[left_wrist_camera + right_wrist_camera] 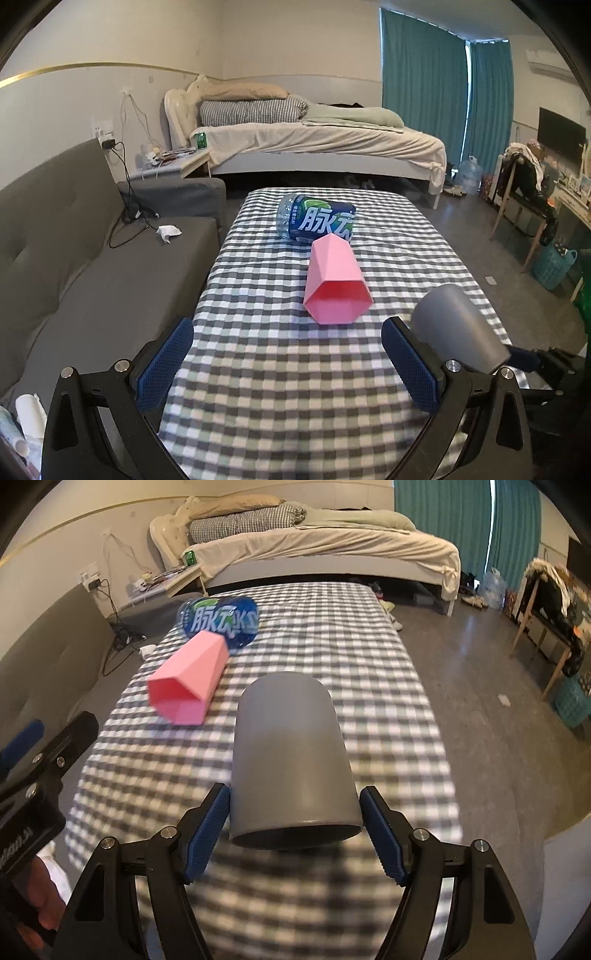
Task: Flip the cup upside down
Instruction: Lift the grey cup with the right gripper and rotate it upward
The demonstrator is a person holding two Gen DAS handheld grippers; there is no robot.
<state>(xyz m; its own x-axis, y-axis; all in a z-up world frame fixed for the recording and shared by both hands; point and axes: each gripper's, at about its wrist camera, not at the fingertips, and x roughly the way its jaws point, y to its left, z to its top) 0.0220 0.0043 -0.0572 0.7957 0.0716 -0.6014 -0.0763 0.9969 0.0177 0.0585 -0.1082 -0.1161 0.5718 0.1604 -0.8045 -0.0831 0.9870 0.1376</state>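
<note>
Right tongs point(294, 832) pinching the grey cup point(291, 753) near its rim, 1 blue pad on each side of the wall. Left pad looks pressed on; right pad contact is harder to read, a thin gap may be there, fisheye blur. Cup is held lying roughly along the fingers, open mouth toward the camera, closed base pointing away, over the checkered worktop point(369, 657); probably lifted off the cloth, contact not visible. Mid-flip by my judgement, not yet set down inverted.

Left tongs point(287, 362) spread wide, holding nothing, hovering low over the near end of the worktop. From the left wrist view the grey cup sits just beside the right finger of the left tongs.

Other stuff: pink faceted cup point(334, 284) on its side, mouth toward the cameras, its base touching or right next to a blue-label bottle point(317, 219), also lying down.

Risks:
- grip is only near the rim on a smooth tapered wall, so the cup could slip or pivot while turning
- set down tilted on soft cloth, rim may not sit flat and it tips
- swing to the left could knock the pink cup, which would roll
</note>
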